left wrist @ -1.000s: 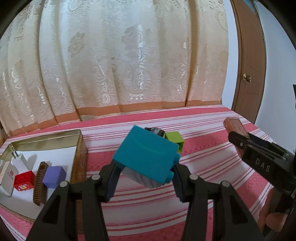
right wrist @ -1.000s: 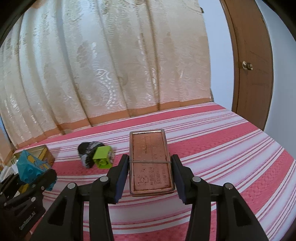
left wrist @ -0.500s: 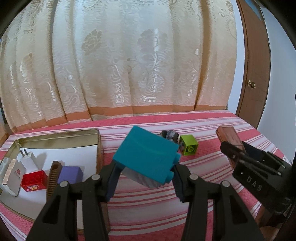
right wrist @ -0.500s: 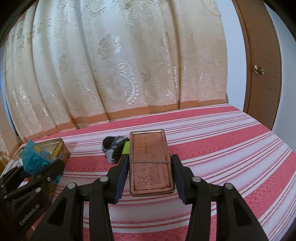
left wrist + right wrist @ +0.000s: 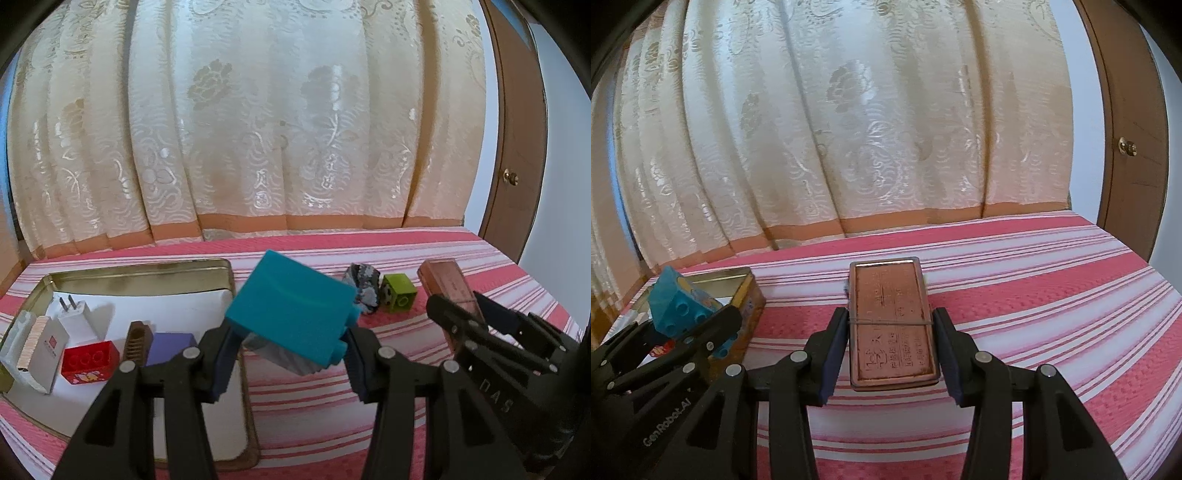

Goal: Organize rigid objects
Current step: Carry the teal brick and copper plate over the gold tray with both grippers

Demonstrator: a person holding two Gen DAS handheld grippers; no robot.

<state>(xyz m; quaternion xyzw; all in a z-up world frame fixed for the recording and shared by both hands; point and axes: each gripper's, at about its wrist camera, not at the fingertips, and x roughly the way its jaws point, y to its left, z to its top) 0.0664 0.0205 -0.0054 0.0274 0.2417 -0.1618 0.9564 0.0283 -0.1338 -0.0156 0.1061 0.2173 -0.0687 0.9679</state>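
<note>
Striped pink-and-white bedspread (image 5: 1052, 295) under everything, cream curtain (image 5: 258, 129) behind, brown door (image 5: 517, 147) at the far right.

Teal brick (image 5: 291, 314): carried tilted in the left tool (image 5: 286, 356), whose pads are pressed on its two flanks. It is held clear of the bedspread, just right of the tray's near right wall. The tilt is probably only how it was grabbed; the studs face away in the left wrist view and are seen from the right wrist view (image 5: 683, 306).

Copper tin (image 5: 892, 325): flat, lid up, clamped across its narrow sides by the right tool (image 5: 890, 354). It is held lengthwise along the fingers, likely so it can be slid in flat. It is right of the tray, beyond the teal brick.

Gold tray (image 5: 147, 267): taken as the landmark and judged to be the sorting bin. Lined up inside, along its left part, are a white charger (image 5: 75, 314), a white box (image 5: 44, 350), a red brick (image 5: 90, 360), a brown comb (image 5: 136, 341) and a purple block (image 5: 168, 343).

Loose on the bedspread, right of the tray, are a green brick (image 5: 399, 293) and, touching it, a black-and-white patterned thing (image 5: 364, 288); both are judged not yet sorted.
</note>
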